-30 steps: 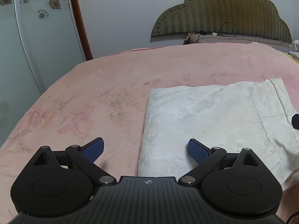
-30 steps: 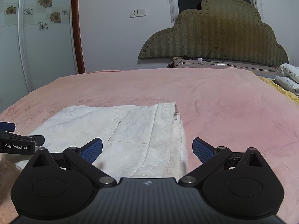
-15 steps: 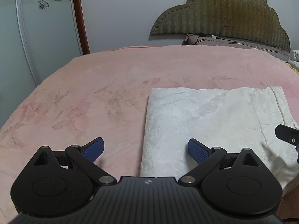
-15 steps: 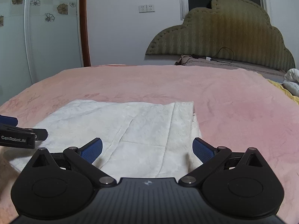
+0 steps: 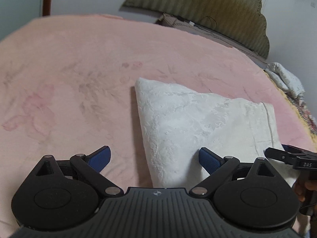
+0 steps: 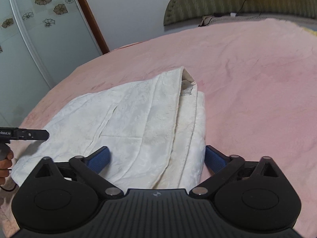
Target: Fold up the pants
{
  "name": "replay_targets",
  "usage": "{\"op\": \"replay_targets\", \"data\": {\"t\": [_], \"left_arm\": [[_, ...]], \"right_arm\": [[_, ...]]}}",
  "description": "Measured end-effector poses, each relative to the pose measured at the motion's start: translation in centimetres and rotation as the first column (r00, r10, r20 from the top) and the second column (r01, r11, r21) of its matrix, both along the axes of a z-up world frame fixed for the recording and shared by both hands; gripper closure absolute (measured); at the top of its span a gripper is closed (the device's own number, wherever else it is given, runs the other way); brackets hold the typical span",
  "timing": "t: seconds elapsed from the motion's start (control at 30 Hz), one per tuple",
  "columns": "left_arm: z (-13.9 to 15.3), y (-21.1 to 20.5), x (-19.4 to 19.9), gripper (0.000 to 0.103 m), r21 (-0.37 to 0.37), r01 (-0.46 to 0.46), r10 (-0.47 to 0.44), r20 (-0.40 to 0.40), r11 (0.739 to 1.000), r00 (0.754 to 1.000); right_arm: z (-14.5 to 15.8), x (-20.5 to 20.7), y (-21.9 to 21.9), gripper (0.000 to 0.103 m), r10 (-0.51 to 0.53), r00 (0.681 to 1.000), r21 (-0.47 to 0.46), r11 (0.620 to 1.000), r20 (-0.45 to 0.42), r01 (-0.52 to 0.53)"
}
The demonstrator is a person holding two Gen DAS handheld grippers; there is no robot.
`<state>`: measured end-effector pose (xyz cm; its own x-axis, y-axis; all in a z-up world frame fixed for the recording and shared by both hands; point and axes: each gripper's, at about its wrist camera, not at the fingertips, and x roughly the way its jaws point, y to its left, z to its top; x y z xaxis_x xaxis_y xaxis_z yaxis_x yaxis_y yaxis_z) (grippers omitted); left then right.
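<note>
Folded white pants (image 5: 198, 123) lie flat on the pink bed cover (image 5: 69, 79). In the left wrist view my left gripper (image 5: 154, 157) is open, straddling the pants' left folded edge near the front corner; its right pad sits over the cloth, its left pad over the blanket. In the right wrist view the pants (image 6: 138, 123) show their waistband end at the right. My right gripper (image 6: 156, 157) is open and spans that right end, with the cloth between its blue pads. Nothing is gripped.
An olive padded headboard (image 5: 208, 6) stands at the far end of the bed. Crumpled white bedding (image 5: 285, 77) lies at the bed's right edge. A glass door with flower decals (image 6: 39, 29) is on the left. A hand (image 6: 5, 163) holds the left gripper's handle.
Both grippers have tilted downward and moved closer over the pants, the left one turning right and the right one turning left. Both stay open.
</note>
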<state>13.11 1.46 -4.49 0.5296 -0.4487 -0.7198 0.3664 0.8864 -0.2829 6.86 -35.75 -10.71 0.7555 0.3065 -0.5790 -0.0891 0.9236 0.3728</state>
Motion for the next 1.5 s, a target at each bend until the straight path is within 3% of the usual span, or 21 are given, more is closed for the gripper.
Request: {"op": "replay_targets", "data": {"t": [0.13, 0.2, 0.3, 0.33, 0.37, 0.43, 0.5, 0.63, 0.77, 0.87, 0.97, 1.03, 1.1, 1.17, 1.2, 1.23, 1.27, 1.37, 1.43, 1.5], "left_arm": [[-1.2, -0.3, 1.5, 0.010, -0.061, 0.040, -0.043, -0.057, 0.997, 0.997], [-1.3, -1.5, 1.6, 0.021, -0.066, 0.100, -0.103, -0.052, 0.993, 0.993], [-1.0, -3.1, 0.8, 0.053, -0.020, 0.123, -0.123, -0.006, 0.992, 0.992], [-0.8, -3.3, 0.5, 0.071, -0.004, 0.116, -0.116, 0.021, 0.993, 0.993], [-0.5, -3.4, 0.0, 0.083, 0.000, 0.117, -0.117, 0.050, 0.993, 0.992], [0.3, -3.6, -1.1, 0.091, -0.003, 0.110, -0.109, 0.107, 0.994, 0.988], [1.2, -3.6, -2.0, 0.093, 0.003, 0.101, -0.100, 0.168, 0.995, 0.981], [4.6, -2.9, -2.5, 0.094, -0.009, 0.079, -0.073, 0.290, 0.997, 0.954], [7.3, -1.9, -0.5, 0.093, 0.054, 0.005, -0.025, 0.391, 0.999, 0.920], [8.7, -1.2, 3.0, 0.093, 0.092, -0.050, 0.007, 0.418, 0.994, 0.909], [8.9, -0.6, 7.5, 0.092, 0.120, -0.106, 0.048, 0.406, 0.987, 0.913], [8.1, -0.3, 10.5, 0.089, 0.133, -0.122, 0.065, 0.372, 0.984, 0.926], [6.2, -0.3, 13.4, 0.087, 0.158, -0.135, 0.086, 0.283, 0.978, 0.955], [3.8, -0.6, 15.5, 0.074, 0.222, -0.149, 0.102, 0.212, 0.964, 0.972], [3.0, -0.7, 15.7, 0.070, 0.256, -0.165, 0.112, 0.209, 0.953, 0.971], [2.7, -0.5, 15.5, 0.064, 0.257, -0.168, 0.112, 0.218, 0.952, 0.970], [2.9, -0.1, 14.9, 0.061, 0.238, -0.172, 0.116, 0.232, 0.956, 0.966], [3.5, 0.8, 12.5, 0.054, 0.227, -0.204, 0.134, 0.290, 0.952, 0.948], [3.2, 0.4, 11.4, 0.045, 0.269, -0.205, 0.118, 0.308, 0.941, 0.944], [1.9, -0.5, 11.3, 0.037, 0.357, -0.189, 0.075, 0.310, 0.915, 0.948]], "right_arm": [[0.4, 1.3, 0.1, 0.018, 0.072, 0.997, 0.008, 0.997, -0.004, -0.072], [0.5, 1.9, 0.0, 0.026, 0.100, 0.995, 0.021, 0.995, -0.007, -0.100], [0.5, 1.6, -1.1, 0.047, 0.109, 0.994, 0.060, 0.992, 0.000, -0.109], [0.6, 1.3, -1.3, 0.058, 0.106, 0.994, 0.071, 0.992, 0.010, -0.106], [0.8, 0.8, -1.3, 0.062, 0.098, 0.995, 0.081, 0.992, 0.020, -0.099], [1.3, 0.1, -0.9, 0.075, 0.086, 0.995, 0.078, 0.993, 0.048, -0.090], [2.3, -0.2, 0.0, 0.079, 0.082, 0.993, 0.045, 0.995, 0.086, -0.086], [5.2, 0.8, 1.2, 0.081, 0.112, 0.978, 0.009, 0.993, 0.174, -0.115], [7.3, 5.5, 2.1, 0.081, 0.186, 0.951, -0.051, 0.983, 0.248, -0.179], [8.4, 10.5, 2.8, 0.081, 0.221, 0.928, -0.074, 0.975, 0.299, -0.208], [9.0, 15.9, 4.4, 0.081, 0.219, 0.925, -0.062, 0.976, 0.311, -0.210], [8.4, 19.4, 5.1, 0.081, 0.200, 0.937, -0.038, 0.979, 0.287, -0.198], [6.6, 22.4, 5.6, 0.080, 0.176, 0.961, -0.007, 0.984, 0.212, -0.179], [4.1, 24.7, 6.1, 0.073, 0.148, 0.985, -0.031, 0.989, 0.085, -0.146], [3.0, 25.3, 6.2, 0.064, 0.118, 0.993, -0.068, 0.991, 0.028, -0.116], [2.4, 25.3, 6.2, 0.057, 0.089, 0.996, -0.105, 0.991, 0.012, -0.088], [2.3, 24.5, 5.9, 0.057, 0.061, 0.998, -0.130, 0.990, 0.033, -0.056], [4.5, 20.1, 6.7, 0.057, 0.035, 0.981, -0.266, 0.964, 0.192, 0.017], [5.8, 17.5, 8.5, 0.057, 0.147, 0.953, -0.342, 0.938, 0.264, -0.050], [5.5, 16.8, 9.8, 0.059, 0.263, 0.938, -0.328, 0.927, 0.224, -0.182]]}}
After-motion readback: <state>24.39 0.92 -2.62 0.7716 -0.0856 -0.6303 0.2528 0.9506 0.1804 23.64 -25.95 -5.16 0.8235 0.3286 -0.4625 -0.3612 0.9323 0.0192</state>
